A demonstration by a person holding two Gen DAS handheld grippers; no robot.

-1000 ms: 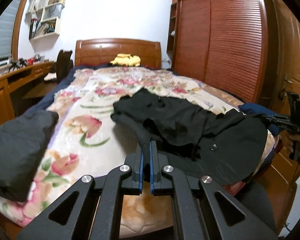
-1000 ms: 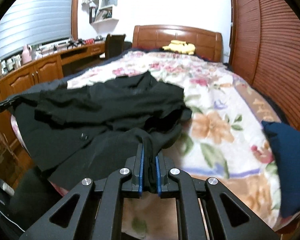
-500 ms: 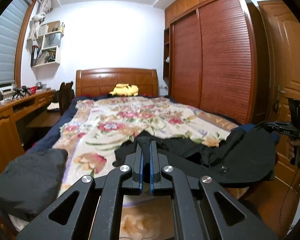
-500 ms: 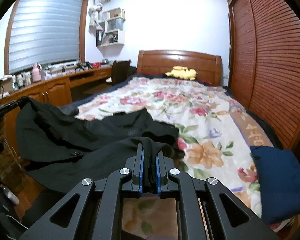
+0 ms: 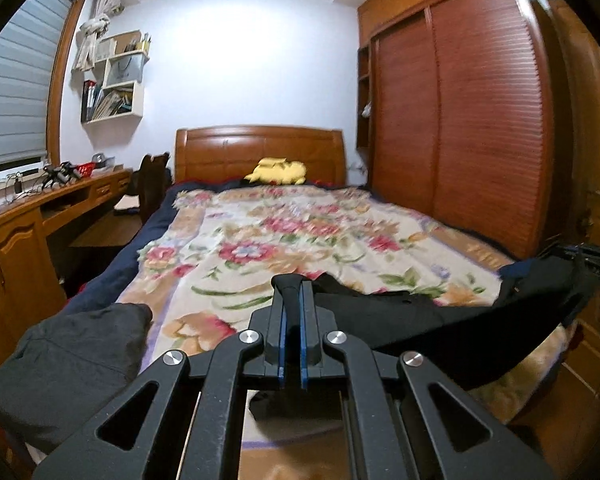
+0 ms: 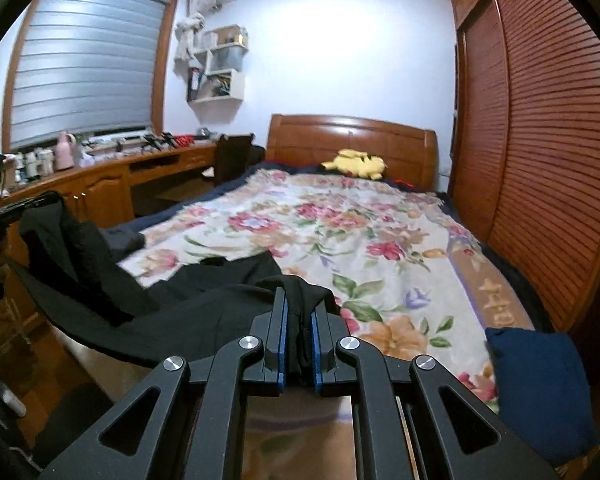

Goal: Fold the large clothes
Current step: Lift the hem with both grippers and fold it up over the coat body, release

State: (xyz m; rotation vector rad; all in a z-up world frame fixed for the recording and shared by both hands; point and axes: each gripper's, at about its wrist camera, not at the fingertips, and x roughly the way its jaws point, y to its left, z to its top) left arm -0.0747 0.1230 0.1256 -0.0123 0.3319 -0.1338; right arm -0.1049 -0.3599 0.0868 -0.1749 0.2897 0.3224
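The large black fabric garment (image 5: 440, 320) hangs stretched between the two claws at the foot of the wooden bed with the floral blanket (image 5: 300, 240), most of it lifted clear of the blanket and only a fold trailing on it. The left claw (image 5: 292, 300) is pressed together on one edge of the cloth, which bunches over its fingertips; the right claw (image 6: 298, 312) pinches another edge, a thick wad of black cloth filling the gap between its blue pads (image 6: 283, 340). Holding two separated points and raising them likely lets the garment's own weight pull out creases, so it can be laid flat on the blanket before folding; this looks like an early, spreading step. A grey folded garment (image 5: 72, 368) sits at the bed's foot on the left side, and a dark blue folded cloth (image 6: 540, 384) at its right corner, both clear of the open blanket.
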